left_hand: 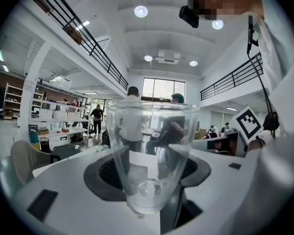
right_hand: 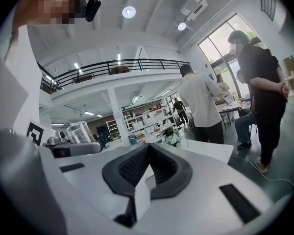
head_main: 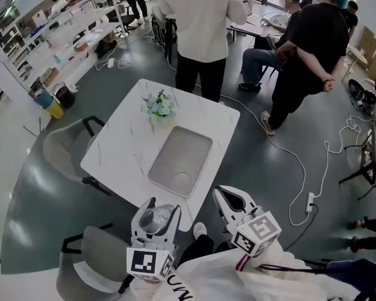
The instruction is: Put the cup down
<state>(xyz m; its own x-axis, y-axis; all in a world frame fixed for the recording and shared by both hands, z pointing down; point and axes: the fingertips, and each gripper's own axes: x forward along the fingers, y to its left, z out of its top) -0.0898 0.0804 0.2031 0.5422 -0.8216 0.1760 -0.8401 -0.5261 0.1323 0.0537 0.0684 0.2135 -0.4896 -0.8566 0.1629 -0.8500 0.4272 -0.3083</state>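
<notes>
Glass cup (left_hand: 149, 151): clear and empty, upright with its mouth up, so it can go down base first. It is carried in the air at the 6 o'clock edge of the worktop (head_main: 125, 137), not resting on anything.
Left tool (head_main: 163, 207): closed on the cup's lower wall, with a dark pad on each side near the base. The low hold leaves the rim free, and the tool points upward to keep the glass level.
Right tool (right_hand: 148, 151): jaws drawn together at the tips with nothing between them. It is held at 3 o'clock of the cup, apart from it, probably to stay out of the way.
Tray (head_main: 175, 149): grey and shallow, lying mid-worktop at 12 o'clock of the cup. It looks like the likely landing place.
Flowers (head_main: 158, 104): a small bunch at the tray's 12 o'clock end, well apart from the cup.
Stage: the cup is in hand and not yet set down.
Next move: probably carry it forward and lower it until the base sits flat before the jaws part.
Risk: smooth glass may slip in the pads, and tilting it could tip it on release.
</notes>
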